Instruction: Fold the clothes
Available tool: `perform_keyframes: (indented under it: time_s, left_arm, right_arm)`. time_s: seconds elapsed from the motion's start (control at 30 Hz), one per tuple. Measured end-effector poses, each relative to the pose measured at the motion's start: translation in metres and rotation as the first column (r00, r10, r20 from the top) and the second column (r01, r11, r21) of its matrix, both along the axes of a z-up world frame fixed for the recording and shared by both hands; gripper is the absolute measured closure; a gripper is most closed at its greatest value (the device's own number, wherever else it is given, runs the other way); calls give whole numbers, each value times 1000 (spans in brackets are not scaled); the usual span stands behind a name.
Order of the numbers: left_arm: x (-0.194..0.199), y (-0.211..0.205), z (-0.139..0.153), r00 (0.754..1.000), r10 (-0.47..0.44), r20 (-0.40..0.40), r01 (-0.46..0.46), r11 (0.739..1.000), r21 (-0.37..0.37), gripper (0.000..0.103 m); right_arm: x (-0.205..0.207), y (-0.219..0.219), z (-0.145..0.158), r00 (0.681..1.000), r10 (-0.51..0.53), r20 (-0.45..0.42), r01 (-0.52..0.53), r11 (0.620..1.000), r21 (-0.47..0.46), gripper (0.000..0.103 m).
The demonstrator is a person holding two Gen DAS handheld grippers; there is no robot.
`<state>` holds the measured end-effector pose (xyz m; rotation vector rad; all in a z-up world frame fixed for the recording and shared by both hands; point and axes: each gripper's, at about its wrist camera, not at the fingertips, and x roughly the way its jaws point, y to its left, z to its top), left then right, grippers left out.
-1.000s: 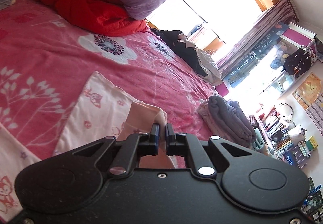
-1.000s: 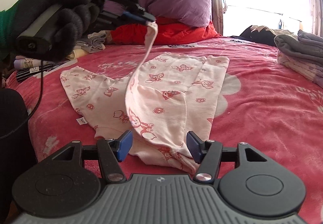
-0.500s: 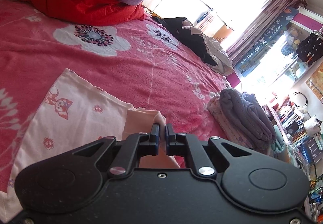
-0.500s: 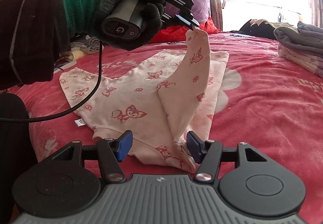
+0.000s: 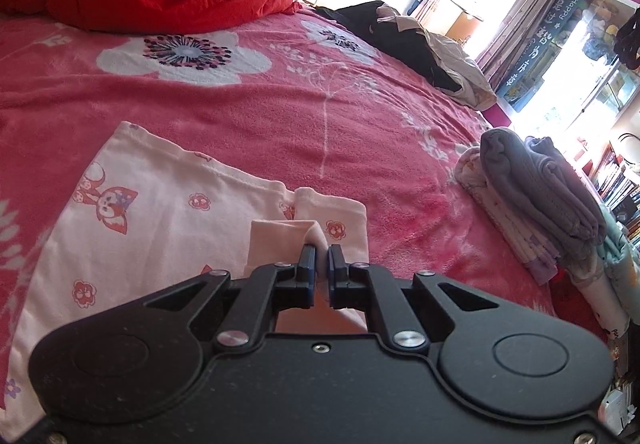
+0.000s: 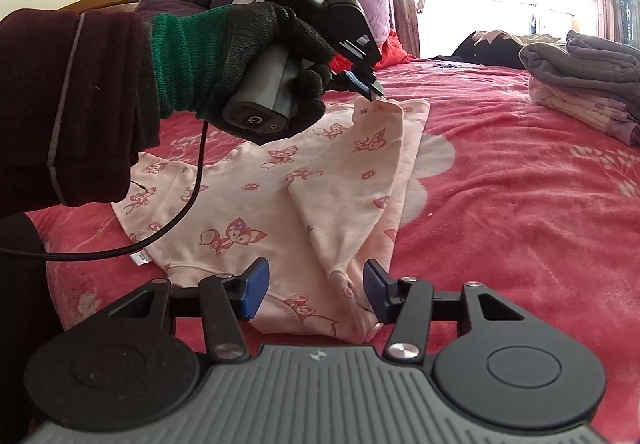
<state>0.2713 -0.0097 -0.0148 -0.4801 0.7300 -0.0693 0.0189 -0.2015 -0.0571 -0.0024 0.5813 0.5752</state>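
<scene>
**Sleeve fold on a pink printed top, carried across by the left gripper.**

The left gripper [image 5: 319, 260], pressed together, pinched the cuff of the sleeve [image 6: 360, 180], while the right gripper [image 6: 312, 284] rested at the near hem with its jaws closing and the fold's base between them, its pads not visibly pressing the cloth. Over the preceding second the gloved left hand [image 6: 256, 72] had carried the cuff from high above the garment's left side across and down toward the far right corner of the pink top [image 6: 240, 212], which lay flat on the red floral blanket [image 5: 280, 100]. The sleeve thus lay draped diagonally over the body panel, so the fold appeared nearly complete, with release and smoothing probably remaining. A stack of folded clothes [image 5: 540, 200] sat well apart to the right.
</scene>
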Motion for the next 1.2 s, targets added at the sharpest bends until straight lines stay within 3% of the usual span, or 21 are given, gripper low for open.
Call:
perform_keyframes:
  time_s: [0.1, 0.27, 0.33, 0.4, 0.67, 0.8, 0.87, 0.93, 1.0, 1.07, 1.2]
  left_arm:
    - [4, -4, -3, 1000, -2, -9, 2, 1000, 14, 100]
    - [10, -14, -6, 1000, -28, -9, 28, 998, 59, 99]
    - [10, -14, -4, 999, -34, 9, 34, 998, 51, 93]
    - [5, -9, 0, 999, -29, 40, 28, 999, 27, 74]
    - [-10, -4, -2, 993, -107, 56, 103, 993, 63, 74]
    - [-5, -12, -10, 987, -155, 37, 152, 986, 62, 74]
    - [1, -18, -16, 985, -174, 12, 173, 983, 67, 74]
    - [8, -25, -22, 982, -188, -18, 189, 977, 101, 74]
    - [13, -32, -27, 973, -227, -47, 232, 961, 149, 71]
    - [13, -35, -27, 963, -263, -52, 268, 943, 197, 71]
    - [-2, -19, -12, 969, -245, -18, 245, 957, 157, 71]
  right_arm:
    - [0, 2, -2, 1000, 13, -12, -13, 1000, -6, 57]
    - [0, 3, -4, 1000, 4, -26, -5, 1000, -23, 58]
    - [0, 3, -4, 1000, -2, -25, 1, 1000, -24, 57]
    - [0, 2, -4, 1000, -6, -25, 6, 1000, -23, 57]
    - [-2, 0, 2, 997, -61, 41, 63, 996, -65, 56]
    - [-11, 7, 11, 988, -26, 155, 35, 998, -55, 57]
    - [-11, 16, 9, 986, 15, 165, -4, 998, -66, 57]
    - [-6, 25, 3, 992, 43, 122, -31, 995, -92, 56]
    - [2, 33, -6, 997, 59, 44, -53, 991, -123, 45]
    - [6, 35, -11, 998, 64, 5, -63, 991, -122, 43]
    - [4, 37, -11, 997, 76, 5, -75, 990, -116, 39]
